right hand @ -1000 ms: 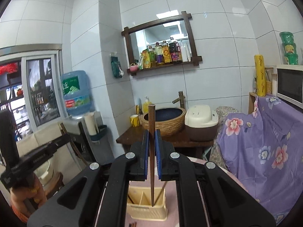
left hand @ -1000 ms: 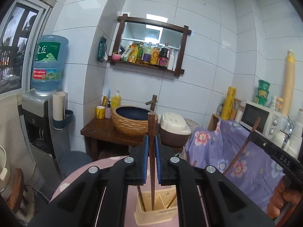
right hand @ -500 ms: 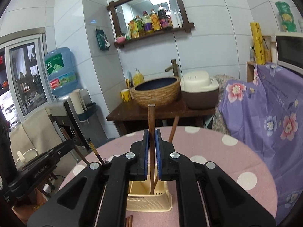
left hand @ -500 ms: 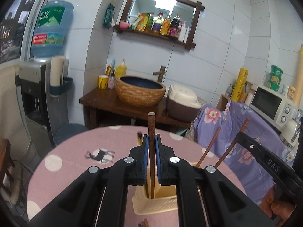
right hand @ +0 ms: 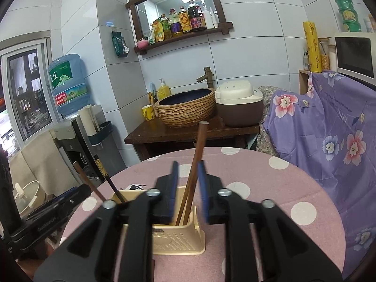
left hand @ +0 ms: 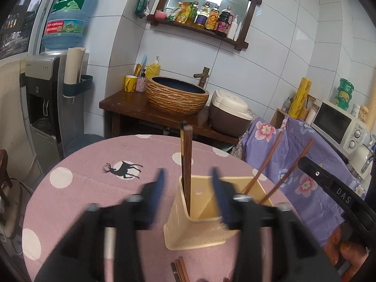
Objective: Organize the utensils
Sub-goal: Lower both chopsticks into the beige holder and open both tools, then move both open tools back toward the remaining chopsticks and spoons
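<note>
A cream utensil holder [left hand: 195,232] stands on the pink spotted table. My left gripper [left hand: 189,188] hangs just above it, jaws opening and blurred. A dark brown chopstick [left hand: 186,155] stands free between them in the holder's left compartment. Two thinner chopsticks [left hand: 265,164] lean out of its right side. In the right wrist view my right gripper [right hand: 188,188] is also opening over the holder [right hand: 181,242]. A brown chopstick [right hand: 196,155] leans between its blue pads [right hand: 172,188], and I cannot tell whether it touches them. Each gripper shows at the edge of the other's view.
More chopsticks [left hand: 179,270] lie on the round table [left hand: 82,188] in front of the holder. Behind the table are a wooden stand with a woven basin [left hand: 176,98], a rice cooker [left hand: 230,115], and a water dispenser [left hand: 44,94]. A purple floral cloth [right hand: 329,129] hangs on the right.
Both grippers have come down over the holder with their chopsticks. Their jaws, shut on the sticks before, have parted, and each stick now stands in the holder.
</note>
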A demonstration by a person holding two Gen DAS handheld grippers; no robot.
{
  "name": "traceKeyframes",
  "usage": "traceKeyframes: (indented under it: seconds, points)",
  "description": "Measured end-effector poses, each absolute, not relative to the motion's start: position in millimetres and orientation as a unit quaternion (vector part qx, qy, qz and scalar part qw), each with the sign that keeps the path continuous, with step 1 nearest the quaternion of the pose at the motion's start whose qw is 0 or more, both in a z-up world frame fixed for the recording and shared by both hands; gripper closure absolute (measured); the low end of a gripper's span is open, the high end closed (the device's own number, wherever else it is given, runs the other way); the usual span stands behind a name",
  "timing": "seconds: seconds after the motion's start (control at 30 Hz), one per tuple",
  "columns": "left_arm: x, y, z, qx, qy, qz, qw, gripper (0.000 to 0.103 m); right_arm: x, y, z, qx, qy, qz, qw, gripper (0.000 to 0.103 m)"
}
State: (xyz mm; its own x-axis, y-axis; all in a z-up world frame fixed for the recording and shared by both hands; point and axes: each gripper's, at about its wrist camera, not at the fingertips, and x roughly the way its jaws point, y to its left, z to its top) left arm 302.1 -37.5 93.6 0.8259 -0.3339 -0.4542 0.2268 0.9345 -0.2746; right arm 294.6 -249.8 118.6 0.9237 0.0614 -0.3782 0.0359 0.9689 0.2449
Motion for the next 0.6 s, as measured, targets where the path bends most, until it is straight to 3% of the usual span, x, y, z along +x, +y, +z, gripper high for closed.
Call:
traceKeyframes:
  seconds: [0.03, 0.27, 0.33, 0.6]
  points:
    - [294.5, -36.5, 91.2, -0.102, 0.252, -0.148, 0.951, 0.042, 288.2, -250.4, 117.2, 0.125, 0.192, 0.005, 0.973, 0.061]
    - [255.3, -26.4, 47.3, -0.065, 0.301, -0.124, 0.943, 0.041, 249.9, -248.1, 94.0, 0.1, 0.214, 0.002, 0.972, 0.057]
    - [244.8, -22.5, 25.8, -0.056, 0.329, -0.116, 0.935, 0.042, 236.0, -245.9, 76.6, 0.094, 0.232, 0.004, 0.968, 0.052]
    - [208.7, -28.6, -34.9, -0.034, 0.417, -0.139, 0.898, 0.044, 187.1, -241.7, 1.8, 0.088, 0.296, -0.013, 0.951, 0.049]
